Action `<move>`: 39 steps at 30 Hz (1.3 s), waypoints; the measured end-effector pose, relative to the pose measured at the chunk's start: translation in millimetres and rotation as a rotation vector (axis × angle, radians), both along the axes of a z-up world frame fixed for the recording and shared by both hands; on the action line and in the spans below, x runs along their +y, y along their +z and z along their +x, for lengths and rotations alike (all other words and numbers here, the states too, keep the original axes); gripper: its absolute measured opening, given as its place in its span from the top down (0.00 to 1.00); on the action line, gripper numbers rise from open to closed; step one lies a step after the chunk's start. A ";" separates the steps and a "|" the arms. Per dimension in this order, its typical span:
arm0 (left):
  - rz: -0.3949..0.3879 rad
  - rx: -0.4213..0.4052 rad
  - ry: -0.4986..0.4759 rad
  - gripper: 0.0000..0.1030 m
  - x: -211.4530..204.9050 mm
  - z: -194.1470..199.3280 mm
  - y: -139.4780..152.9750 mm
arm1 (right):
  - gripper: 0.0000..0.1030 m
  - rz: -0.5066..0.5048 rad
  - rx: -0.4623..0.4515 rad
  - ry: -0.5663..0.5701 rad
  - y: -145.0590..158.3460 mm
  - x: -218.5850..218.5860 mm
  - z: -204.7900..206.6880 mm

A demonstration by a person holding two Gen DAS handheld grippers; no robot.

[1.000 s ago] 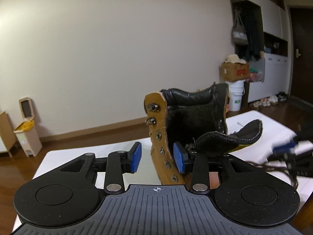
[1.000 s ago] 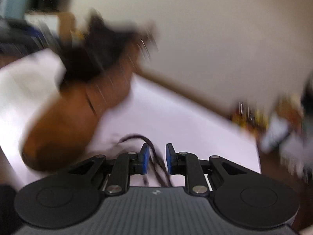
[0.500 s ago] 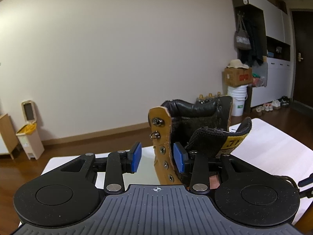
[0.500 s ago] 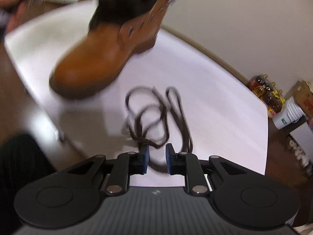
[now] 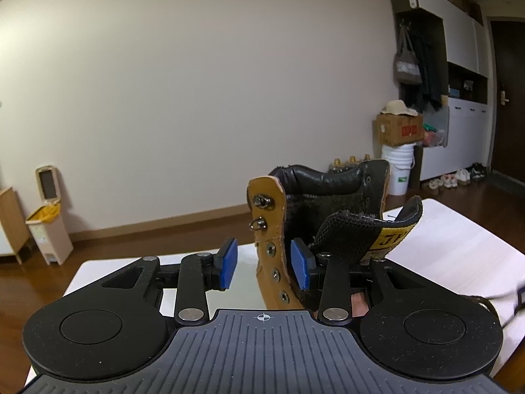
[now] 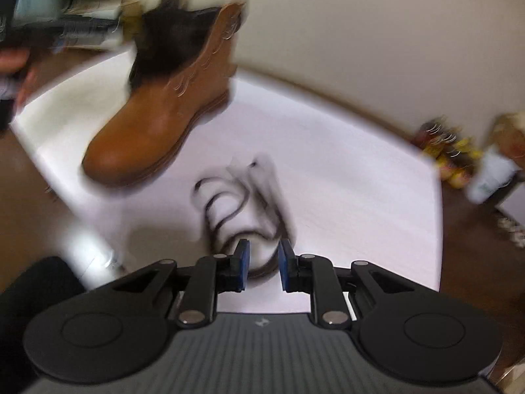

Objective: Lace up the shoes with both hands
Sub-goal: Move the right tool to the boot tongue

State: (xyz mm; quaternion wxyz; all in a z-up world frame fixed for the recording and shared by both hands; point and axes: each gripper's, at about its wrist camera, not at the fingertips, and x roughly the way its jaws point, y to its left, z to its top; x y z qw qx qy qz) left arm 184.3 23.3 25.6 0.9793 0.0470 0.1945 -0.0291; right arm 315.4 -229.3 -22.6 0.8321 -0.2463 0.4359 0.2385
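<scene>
Currently the tan boot (image 5: 328, 226) stands upright on the white table (image 6: 328, 138), its eyelet flap between the parted pads of the left gripper (image 5: 264, 264), which do not visibly press it. The dark lace (image 6: 239, 203) lies loosely coiled on the table beside the boot's toe, just ahead of the right gripper (image 6: 263, 262), whose jaws are closing with nothing between them. The lace appears limp, light and tangle-prone; a hold near one tip is judged best. The boot looks stiff and heavy.
</scene>
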 end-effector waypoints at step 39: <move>0.056 -0.020 0.006 0.62 16.0 -1.6 12.0 | 0.82 0.449 -0.219 0.313 61.8 86.5 27.1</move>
